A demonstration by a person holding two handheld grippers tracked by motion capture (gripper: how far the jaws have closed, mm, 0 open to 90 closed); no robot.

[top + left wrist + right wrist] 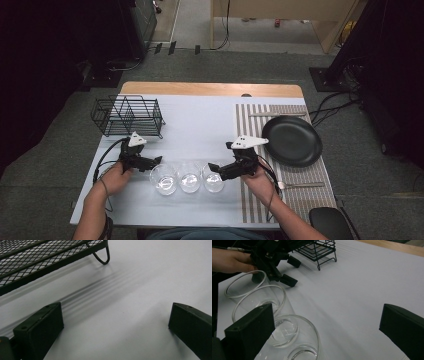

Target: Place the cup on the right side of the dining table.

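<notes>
Surface (210, 130): pale sheet over most of it, wood edge showing at the far side, striped mat (300, 185) on my right. Nothing looks started yet, as far as I can judge. All three glasses stand in a row near my edge, none in the rack.

Rack (129, 116): black wire, far left, empty, well apart from the glasses. Its foot and mesh floor show at the top of the left gripper view (37, 262).

Plate (292, 140): black, on the mat, far right; a piece of cutlery (300, 184) lies nearer me on the mat. Neither is in my way.

Glasses: left glass (163, 178), middle glass (189, 176), right glass (213, 177), upright, rims close or touching; I cannot tell which.

My left claw (156, 161): spread wide, holding nothing, just beside the left glass, bare sheet between its jaws.

My right claw (216, 170): also spread, empty, at the rim of the right glass, which sits by one jaw in the right gripper view (294, 337).

Room: open sheet between glasses and rack, a clear lane. The tight spot is the row itself; lifting one may nudge its neighbour. The near edge of the surface is close behind the glasses.
</notes>
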